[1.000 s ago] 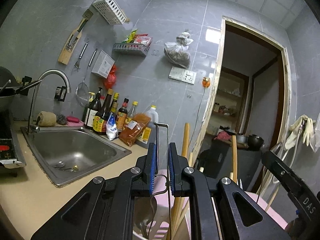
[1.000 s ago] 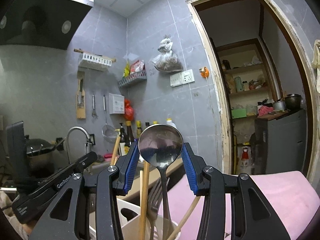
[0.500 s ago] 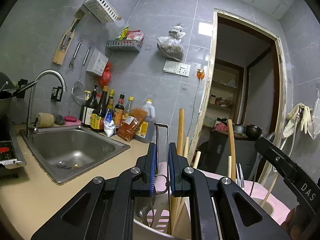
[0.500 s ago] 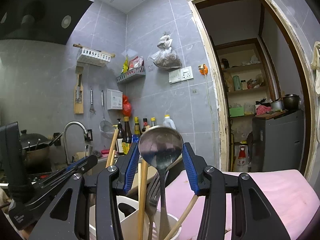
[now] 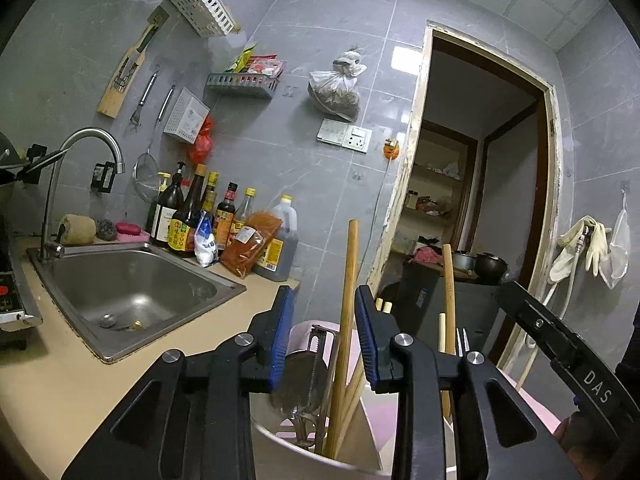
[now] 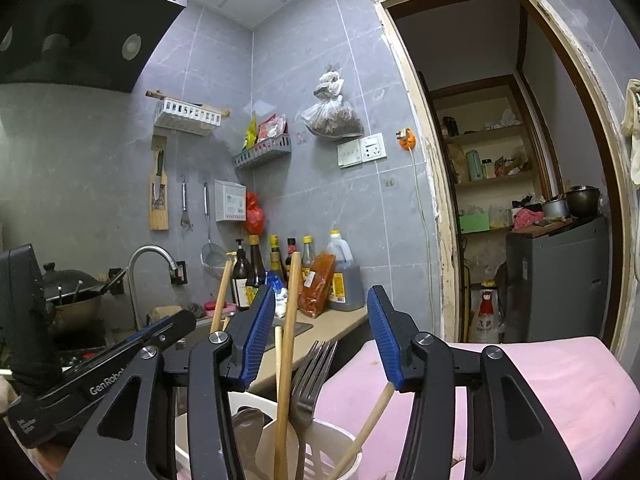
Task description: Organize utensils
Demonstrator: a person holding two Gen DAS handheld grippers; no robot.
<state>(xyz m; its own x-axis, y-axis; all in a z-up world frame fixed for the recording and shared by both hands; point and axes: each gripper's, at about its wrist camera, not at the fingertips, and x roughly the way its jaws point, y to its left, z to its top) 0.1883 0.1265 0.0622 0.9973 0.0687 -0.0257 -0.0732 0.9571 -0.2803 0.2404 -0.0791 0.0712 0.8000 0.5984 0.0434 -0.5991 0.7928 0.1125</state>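
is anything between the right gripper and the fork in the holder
Nothing visible blocks it. The fork stands upright in the white holder, its tines already inside the gap of the right gripper, whose jaws are opening. A wooden handle stands close beside it in the same gap.

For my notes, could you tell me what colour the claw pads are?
Blue pads, clearest in the right wrist view.

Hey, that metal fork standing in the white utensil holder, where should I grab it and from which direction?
Grip the fork on its neck just under the tines, coming in level from the front with a pad on each flat side. It stands tines-up in the white utensil holder, handle buried, close beside a wooden handle, so the neck is likely the only free part. The right gripper is opening, nothing pinched.
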